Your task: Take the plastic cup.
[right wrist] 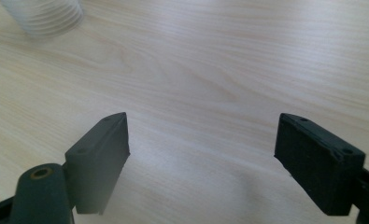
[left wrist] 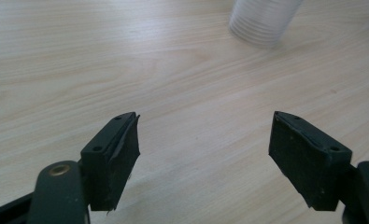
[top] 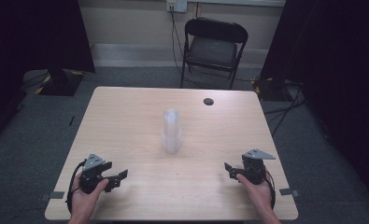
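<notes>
Claws L (top: pixel 121 176) & R (top: pixel 227 168) both apart, empty; blurry cup stack (top: pixel 171 131), prob. plastic, between.

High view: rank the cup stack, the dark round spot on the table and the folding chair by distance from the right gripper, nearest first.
From the right gripper, at the table's near right:
1. Stack of clear cups, table centre, up and to its left.
2. Dark round spot, near the table's far edge, right of centre.
3. Folding chair, on the floor beyond the far edge.
</notes>
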A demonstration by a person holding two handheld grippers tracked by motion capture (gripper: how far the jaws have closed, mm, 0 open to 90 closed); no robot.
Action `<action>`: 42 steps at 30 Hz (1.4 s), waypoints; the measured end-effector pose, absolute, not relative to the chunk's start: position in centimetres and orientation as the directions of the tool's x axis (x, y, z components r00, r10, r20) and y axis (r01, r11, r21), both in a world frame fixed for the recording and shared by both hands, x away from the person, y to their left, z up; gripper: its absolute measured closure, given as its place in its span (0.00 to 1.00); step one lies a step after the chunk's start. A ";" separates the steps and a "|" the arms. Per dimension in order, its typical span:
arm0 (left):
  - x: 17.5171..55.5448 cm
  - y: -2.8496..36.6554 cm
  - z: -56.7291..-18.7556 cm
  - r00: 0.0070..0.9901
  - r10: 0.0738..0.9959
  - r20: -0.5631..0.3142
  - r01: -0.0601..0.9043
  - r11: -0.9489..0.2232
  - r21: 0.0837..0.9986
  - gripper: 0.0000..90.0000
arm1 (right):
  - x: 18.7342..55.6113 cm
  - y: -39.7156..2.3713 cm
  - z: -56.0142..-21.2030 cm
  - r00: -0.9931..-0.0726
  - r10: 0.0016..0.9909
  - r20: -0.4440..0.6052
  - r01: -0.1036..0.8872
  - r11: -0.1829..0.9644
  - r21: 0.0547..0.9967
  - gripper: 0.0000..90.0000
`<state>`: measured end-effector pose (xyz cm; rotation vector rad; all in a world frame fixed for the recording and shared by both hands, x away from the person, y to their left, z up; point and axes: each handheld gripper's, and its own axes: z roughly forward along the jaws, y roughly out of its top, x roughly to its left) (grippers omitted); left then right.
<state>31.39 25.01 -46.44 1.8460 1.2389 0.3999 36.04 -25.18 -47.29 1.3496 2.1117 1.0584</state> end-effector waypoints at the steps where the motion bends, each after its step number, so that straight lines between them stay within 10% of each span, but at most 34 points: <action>1: 31.5 25.0 -46.4 0.462 0.867 -0.186 0.596 -0.149 0.789 0.27 | 36.0 -25.2 -47.3 -0.442 0.896 0.052 0.577 0.240 0.780 0.20; 42: 34.6 19.9 -41.4 0.603 0.783 -0.149 0.468 -0.197 0.862 0.26 | 35.0 -24.6 -46.3 -0.523 0.838 0.158 0.589 0.222 0.777 0.30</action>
